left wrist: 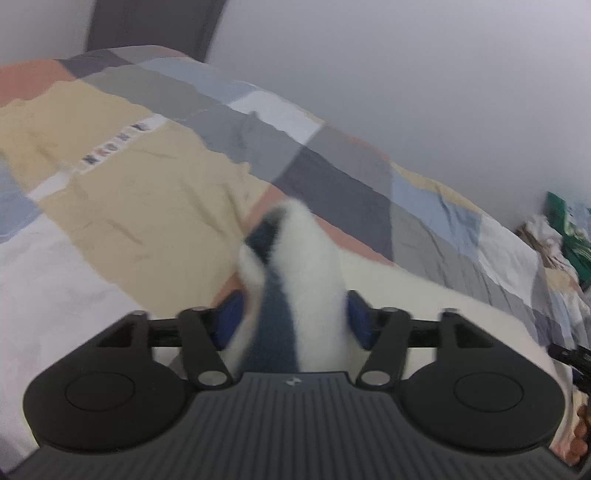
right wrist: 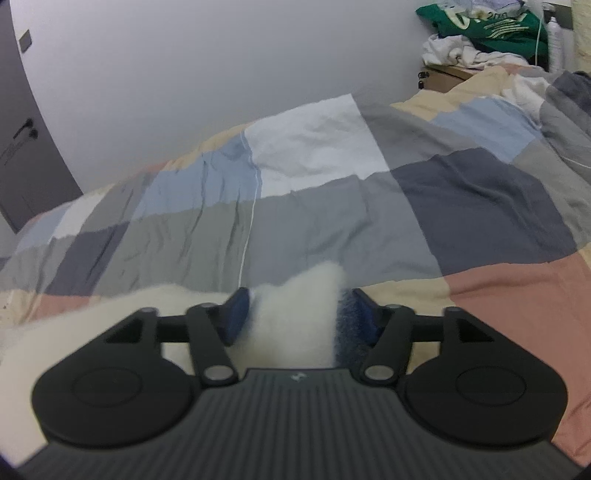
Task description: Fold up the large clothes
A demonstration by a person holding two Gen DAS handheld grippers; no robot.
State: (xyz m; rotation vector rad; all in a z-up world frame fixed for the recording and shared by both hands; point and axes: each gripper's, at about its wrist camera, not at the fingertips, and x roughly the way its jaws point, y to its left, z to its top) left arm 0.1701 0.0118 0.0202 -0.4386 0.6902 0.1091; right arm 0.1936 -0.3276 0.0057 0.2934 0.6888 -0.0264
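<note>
A fluffy white garment with dark blue parts (left wrist: 314, 258) is held up over the bed. My left gripper (left wrist: 293, 314) is shut on a bunched white and blue fold of it; the fabric rises between the blue pads (left wrist: 231, 317) and trails away to the right. My right gripper (right wrist: 295, 314) is shut on another edge of the same garment (right wrist: 295, 317), white with a blue strip by the right pad (right wrist: 364, 317); the cloth runs off to the left. The rest of the garment is hidden below both grippers.
A patchwork duvet (right wrist: 332, 221) in grey, blue, beige and pink covers the bed. A pale wall (left wrist: 406, 74) lies behind it. A nightstand with piled clothes, one green (right wrist: 487, 26), stands at the far right. A dark door (right wrist: 22, 129) is at the left.
</note>
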